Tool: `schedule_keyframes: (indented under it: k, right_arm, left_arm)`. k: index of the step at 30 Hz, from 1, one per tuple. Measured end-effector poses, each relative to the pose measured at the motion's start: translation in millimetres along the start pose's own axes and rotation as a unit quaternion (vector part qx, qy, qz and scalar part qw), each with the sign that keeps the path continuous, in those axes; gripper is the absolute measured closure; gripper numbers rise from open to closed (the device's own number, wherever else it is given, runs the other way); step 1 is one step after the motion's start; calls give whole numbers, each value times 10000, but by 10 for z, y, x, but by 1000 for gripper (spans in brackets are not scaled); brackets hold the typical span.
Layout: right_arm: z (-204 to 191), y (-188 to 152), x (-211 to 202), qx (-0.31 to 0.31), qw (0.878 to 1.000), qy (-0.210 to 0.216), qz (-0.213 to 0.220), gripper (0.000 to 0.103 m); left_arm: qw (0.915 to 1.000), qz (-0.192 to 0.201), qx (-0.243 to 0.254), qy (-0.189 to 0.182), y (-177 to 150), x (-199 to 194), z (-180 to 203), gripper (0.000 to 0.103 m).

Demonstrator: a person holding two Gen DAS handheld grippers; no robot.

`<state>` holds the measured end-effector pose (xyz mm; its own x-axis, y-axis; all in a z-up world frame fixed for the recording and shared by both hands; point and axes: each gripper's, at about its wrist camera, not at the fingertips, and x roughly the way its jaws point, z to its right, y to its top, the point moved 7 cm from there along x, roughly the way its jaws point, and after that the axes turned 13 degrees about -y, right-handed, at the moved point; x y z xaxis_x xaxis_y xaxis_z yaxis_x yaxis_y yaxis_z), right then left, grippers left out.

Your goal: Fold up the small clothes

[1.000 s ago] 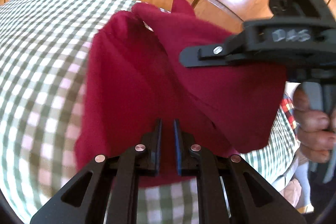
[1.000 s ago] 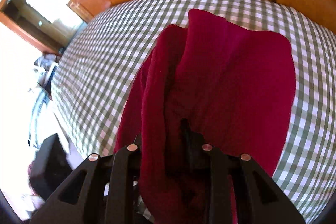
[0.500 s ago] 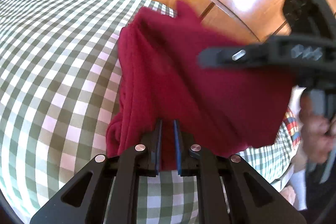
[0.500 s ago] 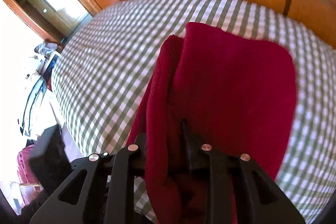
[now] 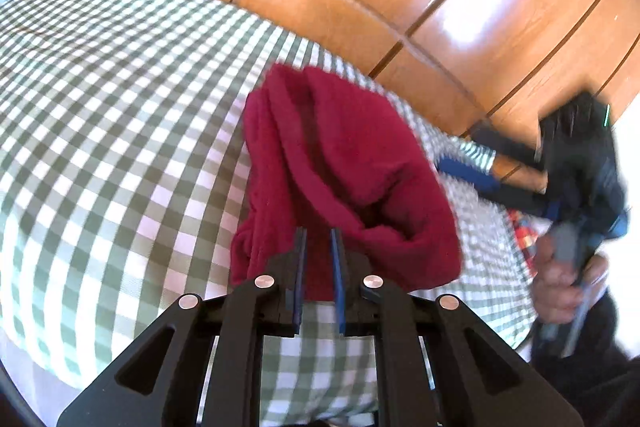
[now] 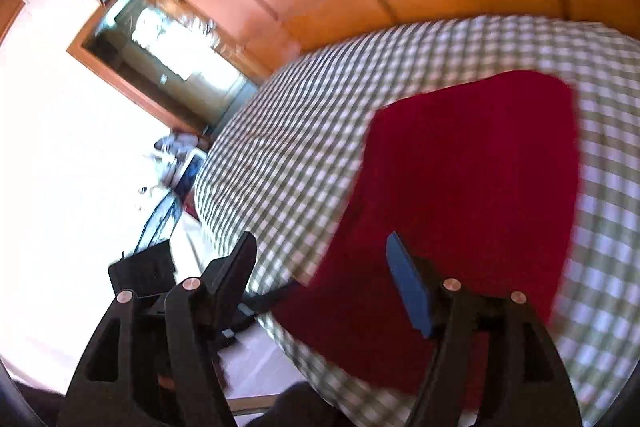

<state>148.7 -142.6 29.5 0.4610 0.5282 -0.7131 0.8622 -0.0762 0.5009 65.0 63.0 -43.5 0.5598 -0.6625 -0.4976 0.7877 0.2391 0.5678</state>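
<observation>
Dark red knit garment (image 5: 344, 183) lies folded over on the green-and-white checked bed (image 5: 120, 131), its near edge pinched in the left gripper (image 5: 318, 267). Half a second ago the right gripper (image 6: 320, 283) also held it; now its jaws are spread wide, holding nothing, the fold apparently laid. Only the right view shows the top layer flat.

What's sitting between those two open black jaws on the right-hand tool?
In the right wrist view, the right gripper is open with nothing clamped. Through the gap between its jaws you see checked bedcover and the near edge of the red garment lying behind.
</observation>
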Motion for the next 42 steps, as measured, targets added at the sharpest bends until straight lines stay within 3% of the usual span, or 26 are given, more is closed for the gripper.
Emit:
schedule_keyframes:
  k: [1,2,4,7,11,14,15,17,19,22,24,28,31,35,37,39,40,41,42]
  right_arm:
    - [89,-59,-74,-12,9999,-137,84,35]
    - [262,-192,-188,-66,9989,-430,189,35]
    - [462,-429,-287,-158,9964,-805,199,34]
    - [644,-819,-285,-288,9926,-1182,35,34]
    - [653,-1122,-64,-502,9856,-1612,-104,34]
    - [645,-1158,56,-511,9839,-1709,-63,41]
    - [646,-1130,102,-468,9838,-1731,-20,46]
    - [662,-1053,129,-355,9834,-1776,101,59]
    - [650,-962,75,-295,9825,-1818,282,80]
    - [553,-925,-41,-556,9793,-1874,529,87]
    - [513,-986,13,-807,9755,-2003,422,87]
    - [563,-1056,232,-859,9709,-2231,169,88]
    - [588,-1058,245,-908,9699,-2256,115,88]
    - [636,-1034,90,-857,9756,-2016,119,80]
    - [681,-1027,-38,-860,9769,-1945,187,57]
    - [708,-1013,-148,-871,9762,-1967,276,57]
    - [725,-995,-209,-847,9761,-1978,318,57]
    - [754,-970,-289,-792,9756,-2008,401,56]
    - [771,-963,-337,-765,9752,-2026,452,55]
  left_arm:
    - [9999,101,-23,-116,32,-80,54,87]
    - [9995,201,-55,-237,59,-151,108,72]
    - [9981,364,-86,-482,104,-246,228,59]
    - [9968,328,-11,-734,186,-188,423,58]
    - [9978,18,161,-638,173,79,538,58]
    - [9983,-277,138,-494,155,372,506,58]
    - [9980,-350,133,-513,144,424,510,60]
    - [9979,-428,195,-438,161,510,510,90]
    - [9978,-324,294,-495,208,470,552,96]
    - [9964,-23,637,-558,253,204,638,97]
    - [9969,-85,662,-425,165,140,523,97]
    - [9973,-646,296,189,-254,375,-47,97]
    - [9984,-557,-47,-43,-326,407,-142,97]
    - [9975,-306,-110,-633,-89,258,31,96]
    - [9973,-176,-52,-705,91,219,84,96]
    - [9971,-127,-22,-753,255,238,98,96]
    - [9970,-139,-64,-760,330,271,80,91]
    - [9965,-179,-113,-812,367,311,92,69]
    - [9957,-207,-274,-865,448,391,39,56]
